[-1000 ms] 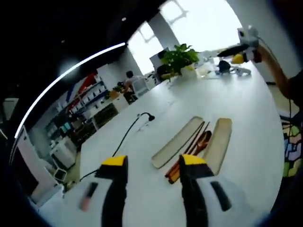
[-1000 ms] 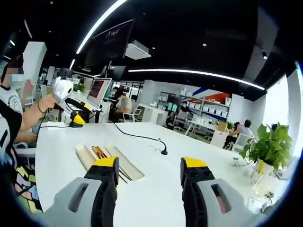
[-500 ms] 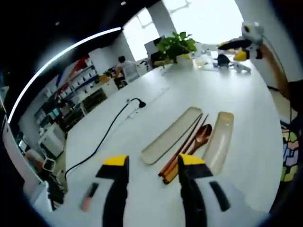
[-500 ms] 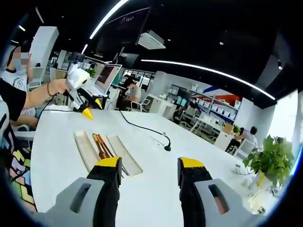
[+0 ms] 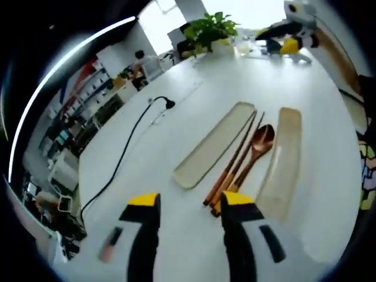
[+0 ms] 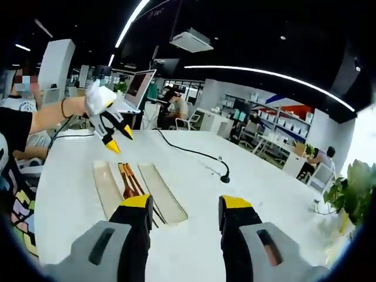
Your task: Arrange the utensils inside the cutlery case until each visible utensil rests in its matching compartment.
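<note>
On the white table (image 5: 176, 106) lie two pale, long cutlery case halves (image 5: 214, 144) (image 5: 282, 164), side by side. Between them rest a wooden spoon (image 5: 259, 141) and brown chopsticks (image 5: 232, 161). My left gripper (image 5: 191, 202) is open and empty, its right jaw just short of the utensils' near ends. In the right gripper view the case halves (image 6: 107, 188) (image 6: 161, 191) and the utensils (image 6: 129, 181) lie ahead to the left. My right gripper (image 6: 187, 202) is open and empty above the table. The left gripper (image 6: 108, 126) hovers beyond the case there, in a person's hand.
A black cable (image 5: 123, 158) with a plug (image 6: 223, 175) runs across the table left of the case. A potted plant (image 5: 208, 29) stands at the table's far end, near the right gripper (image 5: 291, 35). A person (image 6: 17, 129) sits at the table's edge. Desks and shelves lie beyond.
Both views have tilted down and drawn nearer to the case, which now looks larger. In the right gripper view the left gripper has come lower, toward the case's far end.
</note>
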`<state>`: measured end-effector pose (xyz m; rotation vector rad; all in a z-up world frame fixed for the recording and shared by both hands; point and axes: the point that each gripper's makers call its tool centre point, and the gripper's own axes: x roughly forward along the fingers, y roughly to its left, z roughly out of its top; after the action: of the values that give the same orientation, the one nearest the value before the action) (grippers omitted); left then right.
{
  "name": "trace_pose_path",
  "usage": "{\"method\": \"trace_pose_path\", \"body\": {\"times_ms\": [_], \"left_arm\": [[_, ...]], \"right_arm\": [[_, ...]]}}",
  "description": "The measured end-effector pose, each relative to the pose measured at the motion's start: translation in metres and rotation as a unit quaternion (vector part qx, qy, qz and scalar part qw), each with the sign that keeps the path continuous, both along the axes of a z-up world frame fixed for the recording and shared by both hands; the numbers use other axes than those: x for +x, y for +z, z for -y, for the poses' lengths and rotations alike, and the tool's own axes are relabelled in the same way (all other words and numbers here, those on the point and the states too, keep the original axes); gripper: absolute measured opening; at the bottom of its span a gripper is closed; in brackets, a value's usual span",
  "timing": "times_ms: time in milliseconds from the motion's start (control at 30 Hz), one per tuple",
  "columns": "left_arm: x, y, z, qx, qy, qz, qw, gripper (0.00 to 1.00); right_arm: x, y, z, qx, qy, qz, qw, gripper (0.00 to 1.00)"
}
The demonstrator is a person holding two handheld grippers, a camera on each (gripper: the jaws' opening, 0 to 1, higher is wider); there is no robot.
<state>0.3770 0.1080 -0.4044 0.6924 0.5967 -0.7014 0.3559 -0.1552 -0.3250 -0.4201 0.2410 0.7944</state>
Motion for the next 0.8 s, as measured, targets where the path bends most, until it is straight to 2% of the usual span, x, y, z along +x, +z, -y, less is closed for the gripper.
{"method": "trace_pose_path", "body": {"times_ms": [133, 300, 367, 500, 567, 700, 800], "left_arm": [[0.007, -0.001, 0.0, 0.005, 0.003, 0.005, 1.0, 0.4], [0.01, -0.011, 0.004, 0.019, -0.001, -0.012, 0.9997, 0.39], [0.01, -0.013, 0.005, 0.022, -0.004, -0.017, 0.9996, 0.39], [0.009, -0.017, 0.011, 0.024, -0.013, -0.03, 0.9992, 0.39], [0.011, -0.019, 0.012, 0.029, -0.013, -0.03, 0.999, 0.38], [0.014, -0.024, 0.011, 0.047, -0.013, -0.033, 0.9983, 0.34], [0.016, -0.025, 0.011, 0.05, -0.013, -0.036, 0.998, 0.34]], "right_arm": [[0.003, -0.011, -0.008, -0.03, 0.01, -0.012, 0.9994, 0.41], [0.003, -0.021, -0.013, -0.057, 0.009, -0.023, 0.9981, 0.39], [0.003, -0.024, -0.012, -0.084, 0.011, -0.013, 0.9963, 0.37], [0.0, -0.027, -0.017, -0.126, 0.022, 0.0, 0.9918, 0.39], [-0.003, -0.032, -0.019, -0.152, 0.028, -0.003, 0.988, 0.36], [-0.004, -0.038, -0.028, -0.16, 0.037, -0.012, 0.9864, 0.34], [-0.006, -0.048, -0.036, -0.187, 0.059, -0.026, 0.9802, 0.33]]}}
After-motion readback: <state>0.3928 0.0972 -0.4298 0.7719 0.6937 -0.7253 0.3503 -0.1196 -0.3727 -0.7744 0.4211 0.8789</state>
